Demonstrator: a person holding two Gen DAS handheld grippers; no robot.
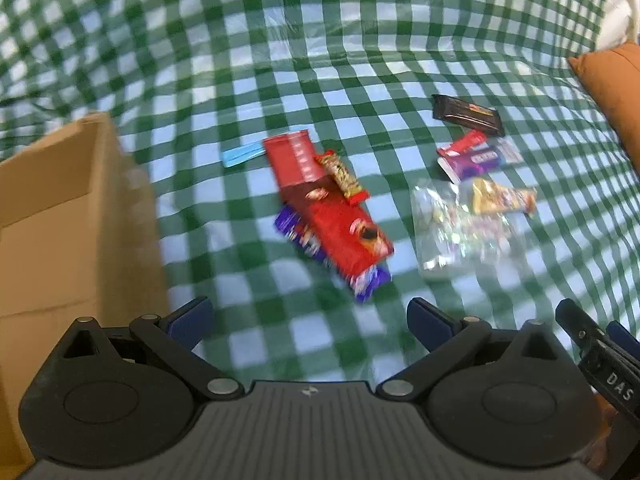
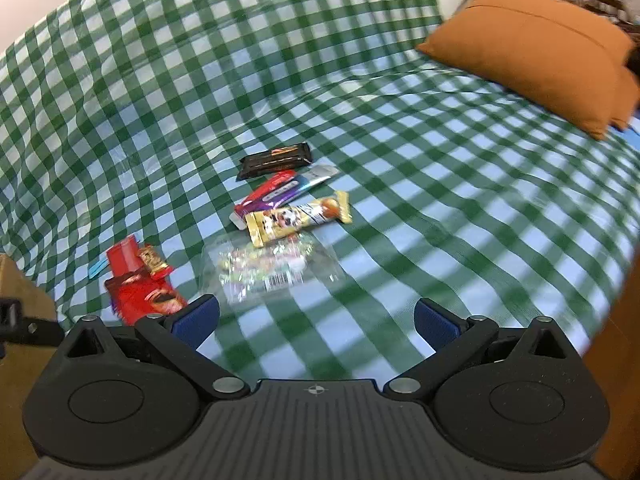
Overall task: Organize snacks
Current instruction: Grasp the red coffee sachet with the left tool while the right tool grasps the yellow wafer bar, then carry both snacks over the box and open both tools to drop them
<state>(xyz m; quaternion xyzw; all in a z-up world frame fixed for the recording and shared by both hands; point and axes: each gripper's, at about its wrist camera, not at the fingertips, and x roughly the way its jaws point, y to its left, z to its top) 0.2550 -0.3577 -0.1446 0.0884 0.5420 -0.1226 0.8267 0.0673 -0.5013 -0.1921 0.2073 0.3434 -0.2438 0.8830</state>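
— What did your jaws look like then?

— Both sets stood wide apart, holding nothing. My left gripper (image 1: 308, 320) hung above the checked cloth (image 1: 360, 60), its blue ribbed pads (image 1: 192, 318) matte against the black linkages. My right gripper (image 2: 316, 320) was the same, spread and bare.

— And the snacks?

— All loose on the cloth, none in the box. Just ahead of the left jaws lay a long red carton (image 1: 324, 200), flat and glossy, resting on a crinkly purple wrapper (image 1: 370, 282). A small gold-and-red bar (image 1: 344, 178) lay across the carton, and a thin blue strip (image 1: 242, 155) sat beside its far end.

— Further out?

— A clear, crumpled cellophane bag (image 2: 272, 268) sat nearest the right jaws, with a yellow foil bar (image 2: 296, 218) touching its far edge. Beyond that were a purple-and-red bar (image 2: 276, 192) and a dark brown wrapper (image 2: 276, 160), close together.

— The box?

— A plain cardboard box (image 1: 60, 220) stood at the left, stiff-walled. An orange cushion (image 2: 536, 52), soft and plump, lay well apart at the far right.
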